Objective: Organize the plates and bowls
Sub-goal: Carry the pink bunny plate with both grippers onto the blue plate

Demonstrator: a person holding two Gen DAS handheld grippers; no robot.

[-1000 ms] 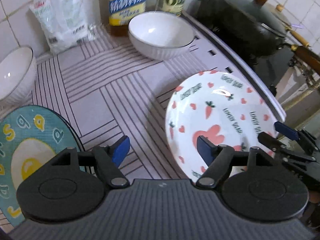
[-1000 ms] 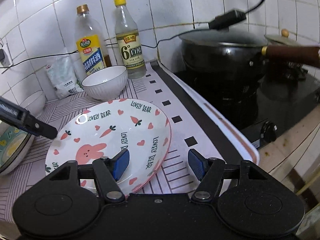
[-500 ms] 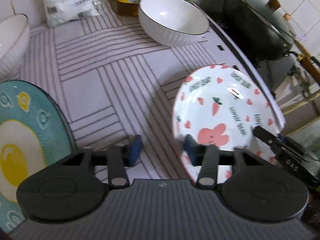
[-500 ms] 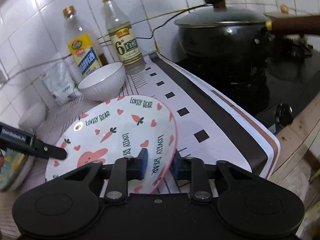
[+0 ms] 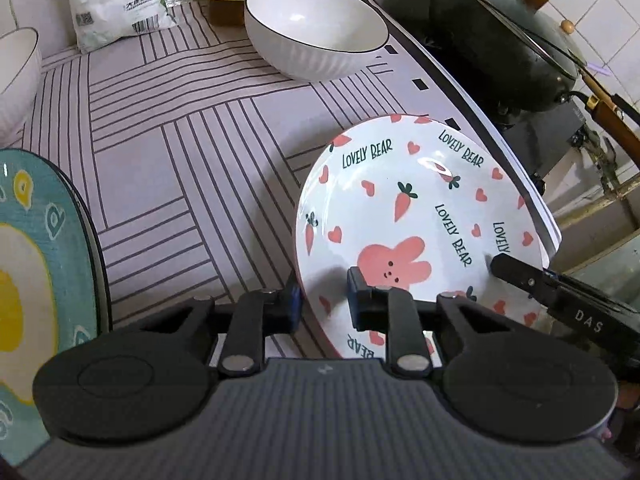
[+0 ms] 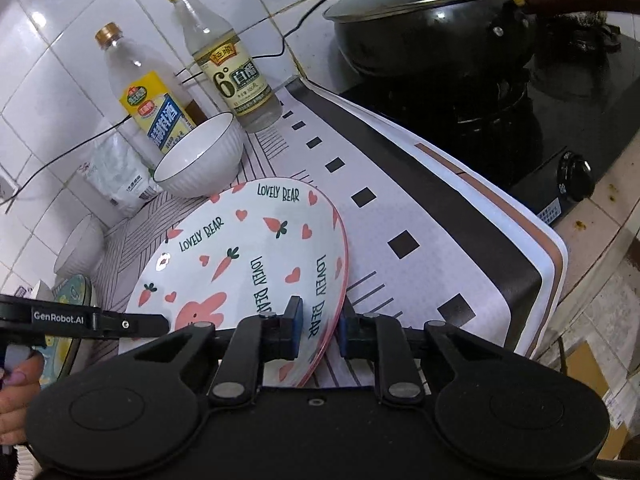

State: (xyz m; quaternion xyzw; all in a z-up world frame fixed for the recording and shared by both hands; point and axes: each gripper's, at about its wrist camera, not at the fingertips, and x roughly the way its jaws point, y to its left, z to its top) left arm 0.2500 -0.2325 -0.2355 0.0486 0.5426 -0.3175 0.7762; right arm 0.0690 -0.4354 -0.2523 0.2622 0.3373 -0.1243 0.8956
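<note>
I have both claws clamped on the rabbit plate [image 5: 404, 216], 1 on each side of its rim. My left claw [image 5: 320, 300] has just been closing, and its pads now pinch the near-left edge with the rim between them. My right claw [image 6: 318, 330] has closed too and presses on the opposite edge. The plate sits tilted on the striped mat [image 5: 168, 128] that covers the surface, near the mat's stove-side edge, its left side looking raised off the mat.

As I judge it, this is the pick-up step: the grip is set and the lift has barely begun. The likely goal is the teal egg plate [image 5: 36, 264] at my far left, so that the 2 plates stack. For that I need to raise both claws together, keep the plate level so it does not twist in the pads, carry it across the mat and lower it squarely.

The 2 bowls are not yet gathered: 1 white bowl [image 5: 316, 28] stands by the bottles [image 6: 228, 68] at the wall, a second bowl [image 5: 16, 76] well apart at the left edge.
</note>
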